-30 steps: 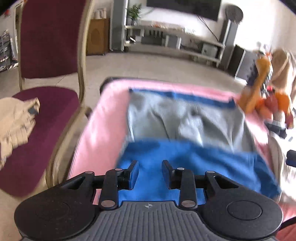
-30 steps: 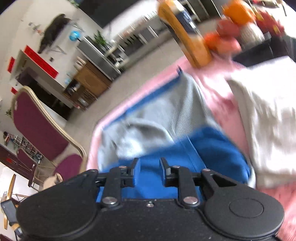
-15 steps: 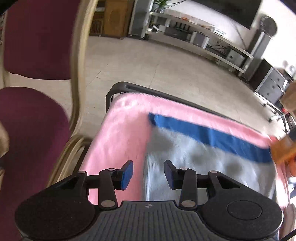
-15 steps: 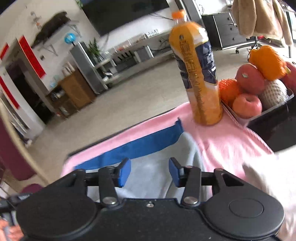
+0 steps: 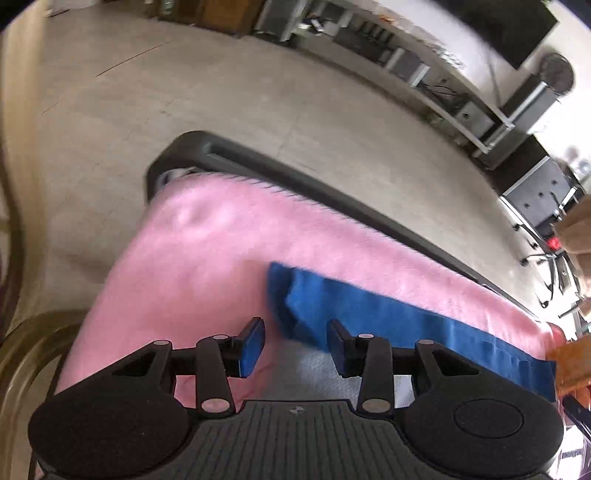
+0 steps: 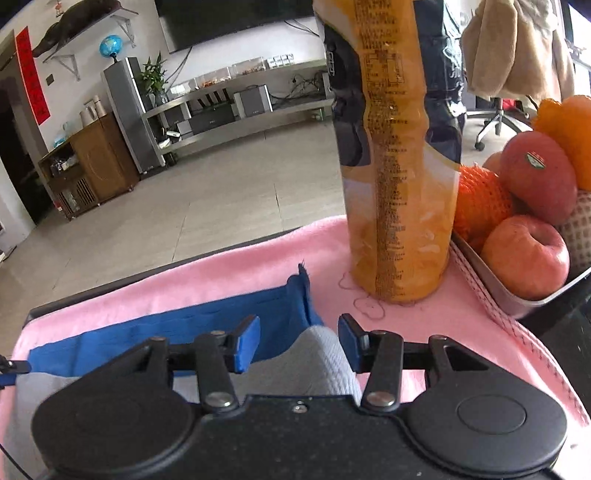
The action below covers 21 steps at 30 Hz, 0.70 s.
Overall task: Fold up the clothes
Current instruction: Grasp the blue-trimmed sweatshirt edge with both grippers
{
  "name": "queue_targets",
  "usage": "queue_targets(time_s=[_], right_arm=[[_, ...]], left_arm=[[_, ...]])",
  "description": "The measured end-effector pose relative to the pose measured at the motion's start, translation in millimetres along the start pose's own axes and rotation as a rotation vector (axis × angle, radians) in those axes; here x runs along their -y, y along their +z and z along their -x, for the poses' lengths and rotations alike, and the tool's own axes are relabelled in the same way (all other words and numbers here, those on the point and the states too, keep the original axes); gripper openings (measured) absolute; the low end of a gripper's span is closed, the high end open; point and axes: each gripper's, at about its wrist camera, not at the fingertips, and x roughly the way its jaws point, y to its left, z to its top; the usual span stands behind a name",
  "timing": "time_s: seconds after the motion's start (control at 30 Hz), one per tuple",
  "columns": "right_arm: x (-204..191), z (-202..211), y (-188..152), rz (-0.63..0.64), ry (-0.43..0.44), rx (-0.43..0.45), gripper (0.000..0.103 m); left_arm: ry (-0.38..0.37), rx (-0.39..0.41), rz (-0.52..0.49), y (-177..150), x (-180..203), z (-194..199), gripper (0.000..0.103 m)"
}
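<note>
Left gripper [image 5: 295, 341], fingers apart, frames the grey-and-blue knit garment [image 5: 388, 325] corner on the pink fleece cover [image 5: 207, 251]; pinch both layers. Right gripper [image 6: 299, 341], fingers apart, straddles the garment's other corner [image 6: 321, 354] near the orange juice bottle [image 6: 395, 184]: avoid knocking it.

A home living room. A large wall-mounted television [image 6: 236, 18] hangs above a long low media shelf [image 6: 236, 99] holding speakers and boxes, beside a potted plant [image 6: 153, 79] and a wooden cabinet [image 6: 88, 162]. A globe [image 6: 110, 45] sits on a wall shelf over the pale tiled floor [image 6: 207, 192].
</note>
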Motion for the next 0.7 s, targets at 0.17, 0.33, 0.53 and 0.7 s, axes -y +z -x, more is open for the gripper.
queue_targets(time_s=[0.17,0.33,0.53,0.7], right_arm=[[-4.8,-19.6,8.0,0.031,-0.038,-0.02,0.042],[-12.0,-49.4,19.1,0.026,-0.079,-0.098,0.041],[-10.4,-47.9,21.7,-0.028,-0.034,-0.079,0.006],[-20.7,2.3,28.2,0.004,-0.005,0.014,0.006]], left_arm=[[-0.022,0.008,-0.024,4.7,14.1,-10.2,0.036],[0.019,0.05,-0.036,6.3,18.5,-16.8,0.023],[0.098,0.16,-0.108,-2.7,27.6,4.3,0.003],[0.118,0.267,-0.209,-15.6,50.6,56.8,0.003]])
